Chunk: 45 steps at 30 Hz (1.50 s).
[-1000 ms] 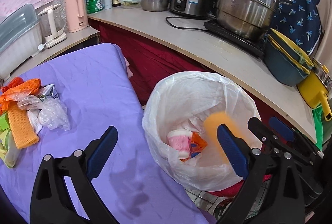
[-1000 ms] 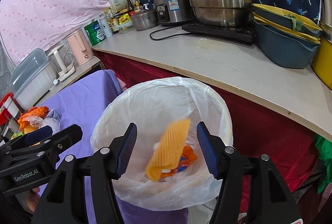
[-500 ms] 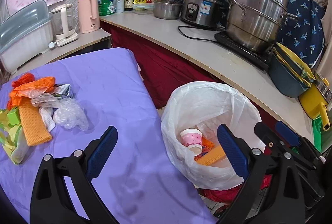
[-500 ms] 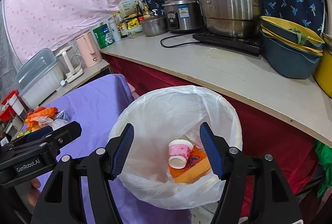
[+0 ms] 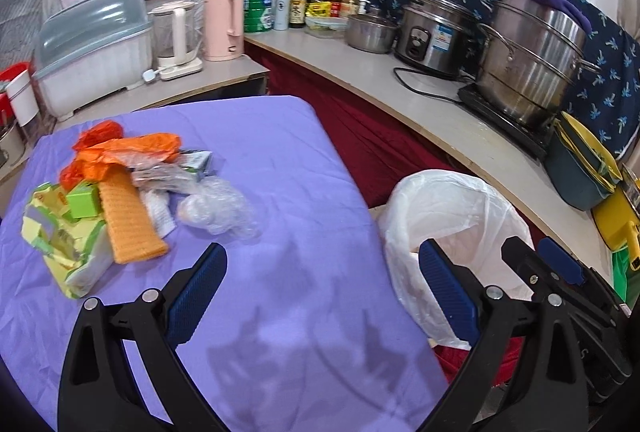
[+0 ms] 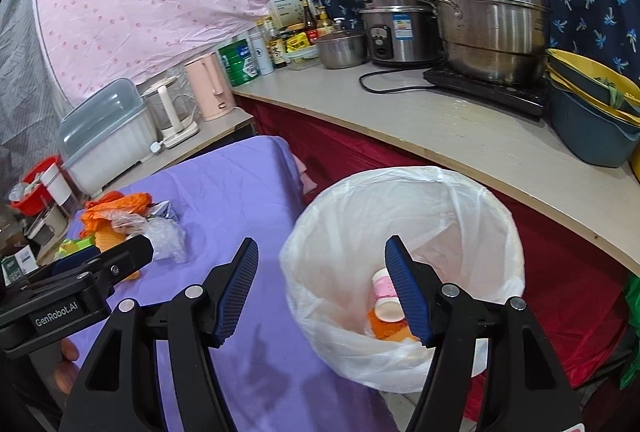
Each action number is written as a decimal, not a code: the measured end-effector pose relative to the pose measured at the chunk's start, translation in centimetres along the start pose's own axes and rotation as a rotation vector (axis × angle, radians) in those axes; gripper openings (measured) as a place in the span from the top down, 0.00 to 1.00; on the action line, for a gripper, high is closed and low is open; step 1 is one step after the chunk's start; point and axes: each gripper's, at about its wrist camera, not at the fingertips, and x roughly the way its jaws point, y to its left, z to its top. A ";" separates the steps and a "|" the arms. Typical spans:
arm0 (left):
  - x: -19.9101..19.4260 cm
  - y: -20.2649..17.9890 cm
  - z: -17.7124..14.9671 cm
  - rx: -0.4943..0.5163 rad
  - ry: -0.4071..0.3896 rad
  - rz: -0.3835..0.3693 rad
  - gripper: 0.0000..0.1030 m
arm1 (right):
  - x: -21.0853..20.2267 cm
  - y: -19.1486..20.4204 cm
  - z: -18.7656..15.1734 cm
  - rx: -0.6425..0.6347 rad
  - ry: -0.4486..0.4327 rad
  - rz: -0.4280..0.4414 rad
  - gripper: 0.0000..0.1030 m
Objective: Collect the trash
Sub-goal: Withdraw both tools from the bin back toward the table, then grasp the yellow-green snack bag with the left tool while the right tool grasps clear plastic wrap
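My fingers (image 6: 236,292) on the right gripper (image 6: 324,292) wide apart, empty; left gripper (image 5: 324,296) same, nothing held. Trash pile (image 5: 120,191) sits on purple table (image 5: 280,159), left of both. Bin bag (image 6: 340,216) beside table holds cup (image 6: 386,296) and orange scraps (image 6: 382,330)

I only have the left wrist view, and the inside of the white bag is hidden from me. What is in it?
Observer: The right wrist view looks down into the bin bag. A pink cup lies at the bottom.
Operator: Anything else in there?
Observer: Orange trash lies under the cup.
Operator: Is the right claw carrying anything?
Observer: No. The right claw is open, with nothing between its fingers.
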 end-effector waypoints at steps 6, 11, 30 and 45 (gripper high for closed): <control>-0.9 3.9 -0.7 -0.045 0.001 0.053 0.10 | 0.7 3.6 -0.6 -0.041 0.021 0.044 0.36; -1.4 7.1 -1.5 -0.083 0.008 0.097 0.10 | 1.9 6.5 -1.2 -0.064 0.045 0.079 0.36; -2.5 20.6 -3.9 -0.302 0.026 0.227 0.10 | 8.0 16.0 -2.4 -0.162 0.125 0.171 0.32; 0.8 27.2 -4.3 -0.426 0.064 0.208 0.11 | 15.5 21.8 -2.1 -0.218 0.185 0.182 0.28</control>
